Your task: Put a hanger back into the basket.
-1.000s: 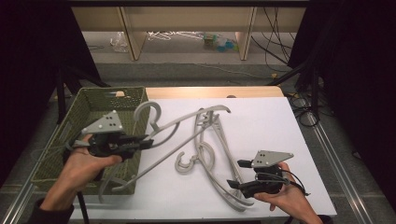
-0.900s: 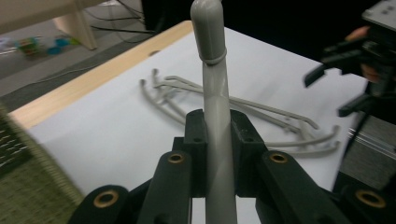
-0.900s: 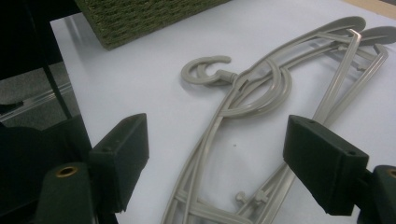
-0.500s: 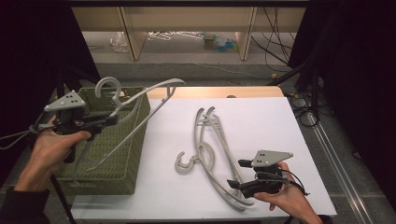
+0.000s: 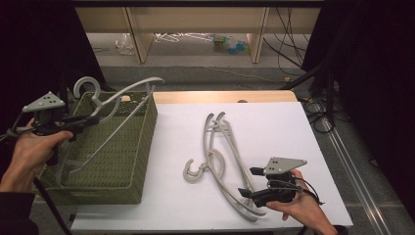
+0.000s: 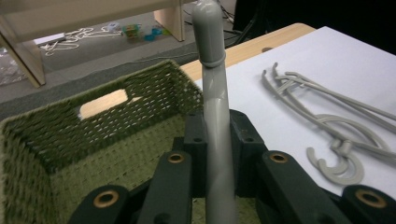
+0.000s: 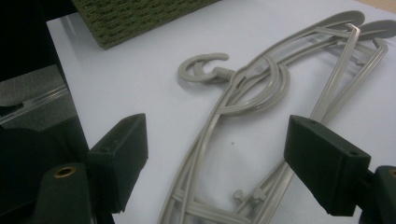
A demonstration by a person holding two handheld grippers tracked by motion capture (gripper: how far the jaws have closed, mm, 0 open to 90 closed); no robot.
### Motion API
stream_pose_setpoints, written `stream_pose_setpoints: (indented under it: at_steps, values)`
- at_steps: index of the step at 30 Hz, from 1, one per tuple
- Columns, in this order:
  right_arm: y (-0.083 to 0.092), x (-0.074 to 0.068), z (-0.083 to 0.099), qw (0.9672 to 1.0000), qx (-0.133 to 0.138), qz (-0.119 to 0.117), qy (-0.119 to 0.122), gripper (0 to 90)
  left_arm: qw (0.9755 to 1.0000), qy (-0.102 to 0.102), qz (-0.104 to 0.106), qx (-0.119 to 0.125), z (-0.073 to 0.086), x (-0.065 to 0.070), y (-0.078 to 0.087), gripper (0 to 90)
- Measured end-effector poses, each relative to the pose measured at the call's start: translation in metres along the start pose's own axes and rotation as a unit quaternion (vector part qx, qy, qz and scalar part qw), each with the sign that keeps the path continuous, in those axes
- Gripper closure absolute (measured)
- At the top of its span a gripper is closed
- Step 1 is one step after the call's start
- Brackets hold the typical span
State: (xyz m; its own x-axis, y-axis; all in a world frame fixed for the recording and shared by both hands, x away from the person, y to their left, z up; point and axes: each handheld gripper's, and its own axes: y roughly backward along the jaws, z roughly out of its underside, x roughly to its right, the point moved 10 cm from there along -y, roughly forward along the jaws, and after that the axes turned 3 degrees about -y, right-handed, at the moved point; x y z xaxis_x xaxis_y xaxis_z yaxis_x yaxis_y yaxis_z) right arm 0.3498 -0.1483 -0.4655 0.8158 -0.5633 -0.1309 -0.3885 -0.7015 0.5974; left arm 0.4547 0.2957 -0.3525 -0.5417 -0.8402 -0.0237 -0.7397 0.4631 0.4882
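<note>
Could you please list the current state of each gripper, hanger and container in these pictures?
Left gripper: shut on a grey hanger.
Held grey hanger: lifted, tilted over the basket, hook up.
Green woven basket: on the table's left side, open top.
Right gripper: open, jaws wide apart, low over the hangers on the table.
Tangled grey hangers: lying flat on the white table, overlapping.

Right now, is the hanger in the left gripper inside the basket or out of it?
Partly in. The left gripper holds the hanger over the green basket: its lower end dips inside, hook and upper arm above the rim.
</note>
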Motion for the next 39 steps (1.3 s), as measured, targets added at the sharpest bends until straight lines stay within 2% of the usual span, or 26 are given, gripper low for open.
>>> stream_pose_setpoints:
  at_steps: [1,5,9,18,22,31,33,35,36,37,39]
  values:
    - [0.0,0.0,0.0,1.0,0.0,0.0,0.0,22.7,1.0,0.0,0.0,0.0,0.0,0.0,0.0,78.9]
    - [0.0,-0.001,0.0,1.0,-0.001,-0.001,-0.002,21.8,0.9999,0.006,-0.009,-0.002,0.01,-0.014,-0.001,78.9]
    - [-0.001,0.0,0.001,1.0,-0.001,0.0,-0.001,21.3,0.9999,0.002,-0.012,-0.002,0.018,-0.024,0.0,78.8]
    - [-0.001,0.001,0.001,1.0,0.0,-0.001,-0.003,20.6,0.9997,0.009,-0.024,-0.005,0.028,-0.036,0.0,78.9]
    - [-0.001,0.001,0.001,1.0,-0.002,0.0,-0.003,20.6,0.9994,0.014,-0.027,-0.014,0.035,-0.042,-0.001,79.0]
    - [-0.002,0.001,0.001,1.0,-0.002,-0.001,0.0,20.8,0.9989,0.013,-0.035,-0.028,0.043,-0.051,-0.005,79.2]
    - [-0.001,0.001,0.001,1.0,-0.003,-0.001,-0.001,20.8,0.9983,0.003,-0.043,-0.039,0.046,-0.055,-0.007,79.3]
    - [-0.001,0.0,0.002,1.0,-0.004,-0.002,-0.004,20.8,0.9981,0.003,-0.042,-0.045,0.048,-0.057,-0.008,79.3]
    - [-0.002,0.001,0.002,1.0,-0.004,-0.001,-0.002,20.8,0.9981,0.009,-0.041,-0.046,0.05,-0.058,-0.009,79.3]
    - [-0.002,0.001,0.002,1.0,-0.004,0.0,-0.002,20.8,0.9978,0.003,-0.043,-0.051,0.052,-0.06,-0.01,79.3]
    - [-0.002,0.0,0.002,1.0,-0.004,-0.001,-0.001,20.9,0.9975,0.004,-0.044,-0.054,0.056,-0.063,-0.012,79.3]
